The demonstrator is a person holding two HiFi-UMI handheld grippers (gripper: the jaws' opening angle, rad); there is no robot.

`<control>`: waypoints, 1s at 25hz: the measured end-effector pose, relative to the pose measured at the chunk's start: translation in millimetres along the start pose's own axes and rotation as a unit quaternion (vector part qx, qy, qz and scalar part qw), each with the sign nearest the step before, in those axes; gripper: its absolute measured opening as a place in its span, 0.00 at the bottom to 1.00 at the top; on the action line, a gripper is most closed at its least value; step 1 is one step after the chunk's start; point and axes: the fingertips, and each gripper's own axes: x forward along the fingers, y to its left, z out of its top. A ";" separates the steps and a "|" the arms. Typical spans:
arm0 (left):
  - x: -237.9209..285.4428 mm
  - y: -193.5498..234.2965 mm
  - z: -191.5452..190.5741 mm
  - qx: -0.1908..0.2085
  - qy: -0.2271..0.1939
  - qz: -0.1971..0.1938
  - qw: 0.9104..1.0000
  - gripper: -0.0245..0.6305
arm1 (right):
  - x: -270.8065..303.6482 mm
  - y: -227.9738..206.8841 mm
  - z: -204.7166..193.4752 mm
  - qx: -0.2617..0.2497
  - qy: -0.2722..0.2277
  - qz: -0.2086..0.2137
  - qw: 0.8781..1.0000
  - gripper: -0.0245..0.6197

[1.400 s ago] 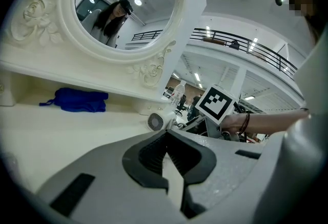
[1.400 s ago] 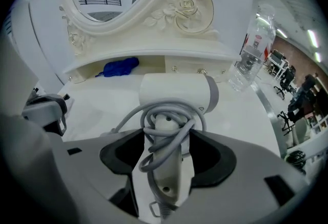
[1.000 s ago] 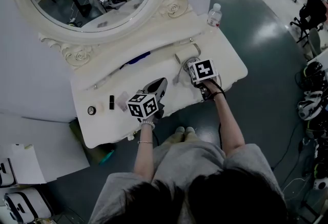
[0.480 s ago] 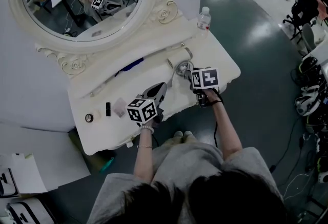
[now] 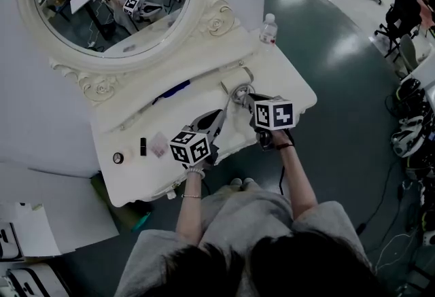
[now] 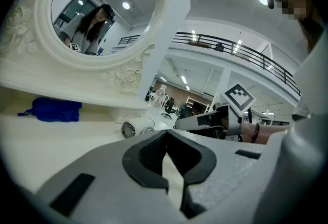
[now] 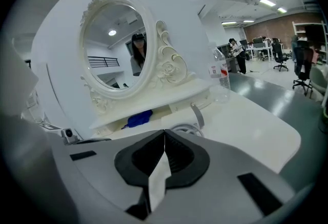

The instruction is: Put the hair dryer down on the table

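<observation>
Hair dryer (image 5: 239,90) lies flat on the tabletop (image 5: 293,82), just ahead of the right gripper (image 5: 250,100). Its jaws have just been closing: now together, nothing between. Left gripper (image 5: 217,113) jaws also together, empty. I'd back both away without nudging the dryer.

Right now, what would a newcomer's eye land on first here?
The big ornate oval mirror fills the head view's upper left, at the back of the white table. In front of it lies the hair dryer. The left claw, shut, and the right claw, just closed on nothing, hover above the table's front edge.
</observation>
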 end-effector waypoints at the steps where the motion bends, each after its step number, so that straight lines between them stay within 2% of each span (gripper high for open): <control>1: -0.3 -3.1 1.2 0.005 0.000 -0.002 1.000 0.04 | -3.3 4.8 1.8 -0.002 -0.006 0.009 1.000 0.04; 12: -13.4 -33.3 19.6 0.047 -0.028 -0.013 0.998 0.04 | -49.7 58.3 27.0 -0.061 -0.091 0.101 0.989 0.04; 18: -20.7 -52.2 30.9 0.068 -0.049 -0.019 0.996 0.04 | -72.7 73.5 37.8 -0.082 -0.121 0.132 0.981 0.04; 25: -27.9 -72.0 45.1 0.097 -0.077 -0.020 0.992 0.04 | -92.0 81.0 36.9 -0.100 -0.145 0.145 0.974 0.04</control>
